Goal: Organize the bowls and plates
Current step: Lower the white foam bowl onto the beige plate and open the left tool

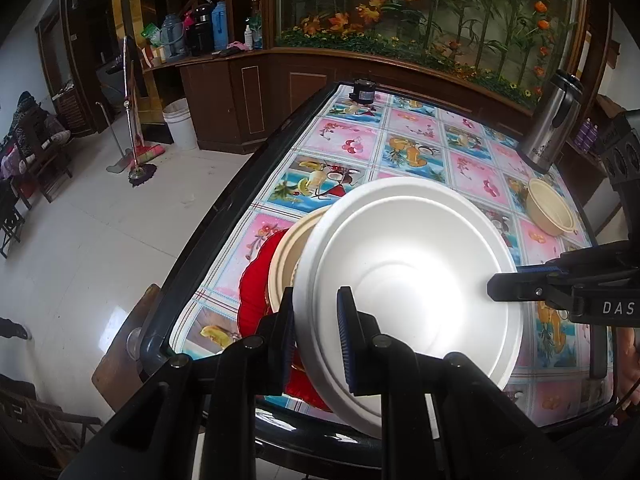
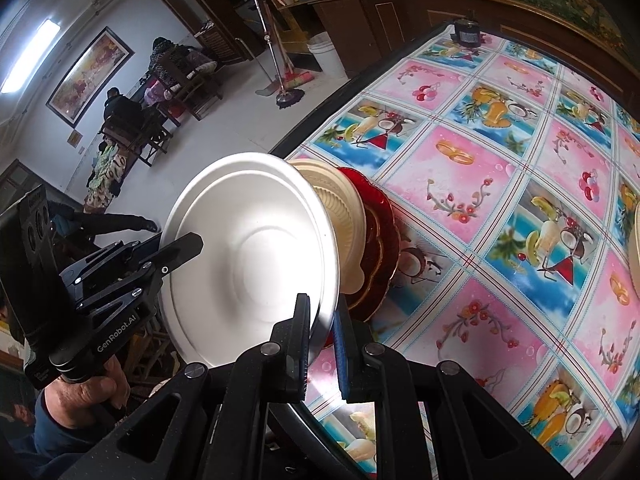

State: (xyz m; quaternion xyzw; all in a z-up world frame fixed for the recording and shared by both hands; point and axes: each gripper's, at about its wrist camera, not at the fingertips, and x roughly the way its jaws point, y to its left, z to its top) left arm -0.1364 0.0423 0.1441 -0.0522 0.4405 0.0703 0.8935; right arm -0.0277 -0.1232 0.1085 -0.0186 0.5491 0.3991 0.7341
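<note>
A white plate is held tilted above the table, its rim clamped on opposite sides by both grippers. My left gripper is shut on its near rim; my right gripper is shut on the other rim. The plate also shows in the right wrist view. Under it a cream plate lies on a red scalloped plate, both on the table; they also show in the right wrist view, cream plate on red plate. A cream bowl sits far right.
The table has a fruit-pattern cloth and a dark raised rim. A steel thermos stands at the back right, a small black object at the far edge. A wooden chair stands by the left edge.
</note>
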